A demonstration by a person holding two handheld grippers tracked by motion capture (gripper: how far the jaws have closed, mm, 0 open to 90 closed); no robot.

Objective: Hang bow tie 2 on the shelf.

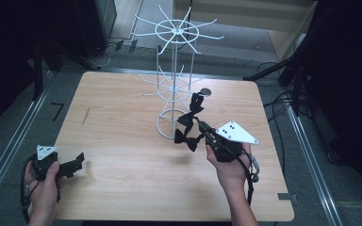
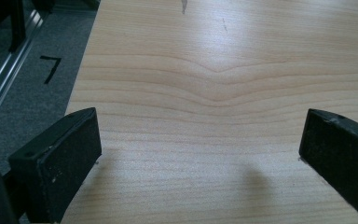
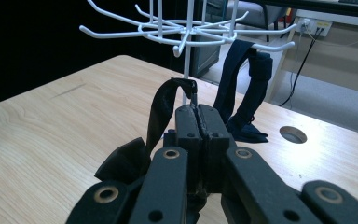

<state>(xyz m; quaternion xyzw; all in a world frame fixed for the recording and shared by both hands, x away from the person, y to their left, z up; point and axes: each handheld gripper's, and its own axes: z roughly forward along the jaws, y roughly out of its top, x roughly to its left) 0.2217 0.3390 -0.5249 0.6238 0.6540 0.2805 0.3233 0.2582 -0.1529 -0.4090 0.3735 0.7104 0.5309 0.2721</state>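
While the right tool (image 1: pixel 206 133) hovers just in front of the white wire rack (image 1: pixel 174 70), its jaws are pressed fully together on the thin strap of a black bow tie (image 1: pixel 185 138). Seen in the right gripper view, the strap (image 3: pixel 168 105) rises in a loop from the closed tips (image 3: pixel 201 116), arches over to the left of them and runs down to the bow (image 3: pixel 123 161), which hangs against the left side of the jaws. From the high view, the bow sits at the forward, left end of this tool, just beside the rack's ring-shaped base (image 1: pixel 167 125) and above the counter (image 1: pixel 122 122).

A second bow tie (image 1: pixel 194 107) hangs from a lower arm of the rack, directly beyond the right tool; in the right gripper view its dark strap (image 3: pixel 247 79) drapes over a white arm and its bow (image 3: pixel 244 130) lies close behind the closed tips, slightly to their right. Whether the two ties touch cannot be told.

At the near left corner of the counter, the left tool (image 1: pixel 78 162) is held low, well apart from the rack and both ties. Its jaws stand wide open, with bare wood (image 2: pixel 205 140) between them.
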